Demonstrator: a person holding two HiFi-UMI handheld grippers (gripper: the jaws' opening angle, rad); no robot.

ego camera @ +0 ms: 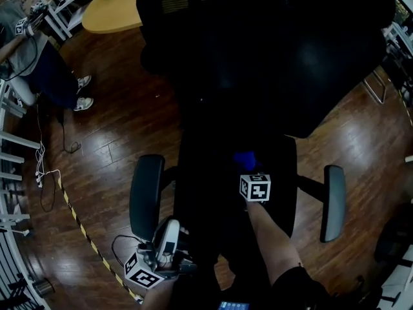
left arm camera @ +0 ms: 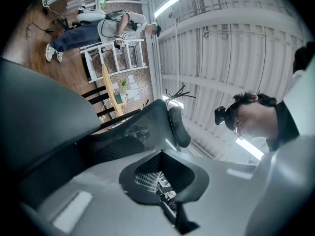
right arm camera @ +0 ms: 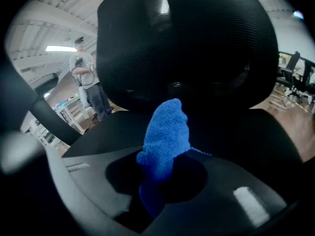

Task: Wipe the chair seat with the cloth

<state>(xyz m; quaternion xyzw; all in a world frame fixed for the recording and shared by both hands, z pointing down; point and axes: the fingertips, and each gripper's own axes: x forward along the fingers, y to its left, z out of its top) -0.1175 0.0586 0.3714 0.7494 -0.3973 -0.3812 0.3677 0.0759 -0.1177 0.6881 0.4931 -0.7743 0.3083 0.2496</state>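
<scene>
A black office chair fills the head view, its seat (ego camera: 206, 192) below me and its backrest (ego camera: 271, 50) beyond. My right gripper (ego camera: 248, 173) is low over the middle of the seat, shut on a blue cloth (ego camera: 245, 159). In the right gripper view the blue cloth (right arm camera: 167, 132) sticks up out of the right gripper (right arm camera: 165, 181), with the seat (right arm camera: 251, 132) and backrest (right arm camera: 187, 48) behind it. My left gripper (ego camera: 169, 234) hangs by the chair's left armrest (ego camera: 147, 196). In its own view the left gripper (left arm camera: 165, 181) points upward, jaws together, holding nothing.
The right armrest (ego camera: 333, 202) flanks the seat. A person (ego camera: 39, 63) stands at the far left on the wooden floor. A round wooden table (ego camera: 116, 5) is behind the chair. Striped tape (ego camera: 84, 231) and cables (ego camera: 45, 166) lie on the floor left.
</scene>
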